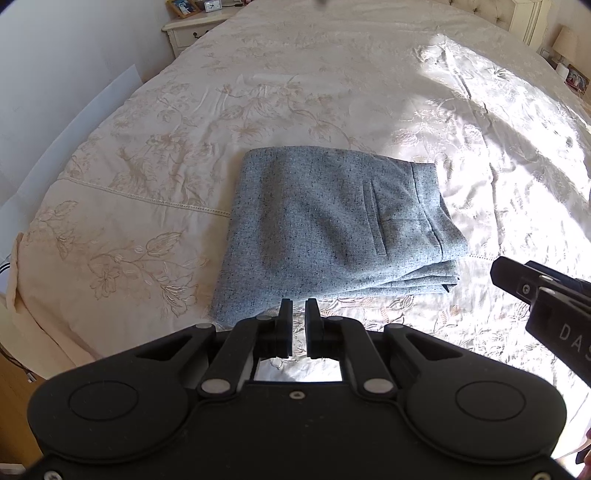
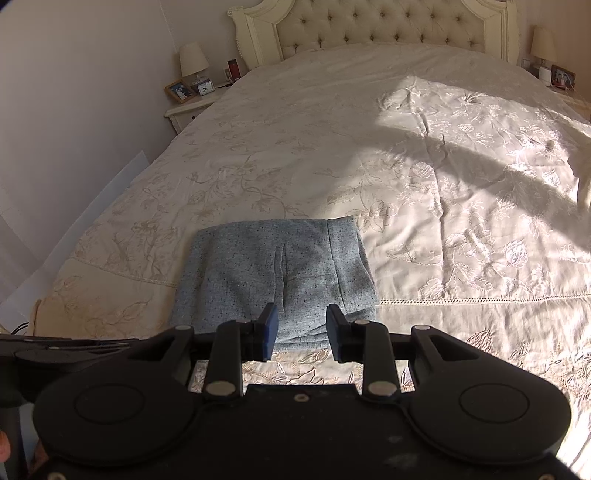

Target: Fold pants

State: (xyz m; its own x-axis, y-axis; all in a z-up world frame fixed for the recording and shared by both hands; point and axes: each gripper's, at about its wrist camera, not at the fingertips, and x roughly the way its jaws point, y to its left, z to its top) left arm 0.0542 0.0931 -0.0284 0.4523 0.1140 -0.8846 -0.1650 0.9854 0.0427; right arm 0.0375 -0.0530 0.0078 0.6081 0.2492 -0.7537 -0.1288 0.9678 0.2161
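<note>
We see lots of bare bedspread point(image 2: 424, 177) ahead of both tools and off to their right, so a tool could slide there. The folded pants point(image 1: 332, 221) lie just ahead of the left tool point(image 1: 299, 310) and the right tool point(image 2: 302, 325), the only lump in the way. Far ahead stands the headboard point(image 2: 380, 26). To the left, a nightstand point(image 2: 188, 110) and a wall point(image 2: 74, 110) close that side.
</note>
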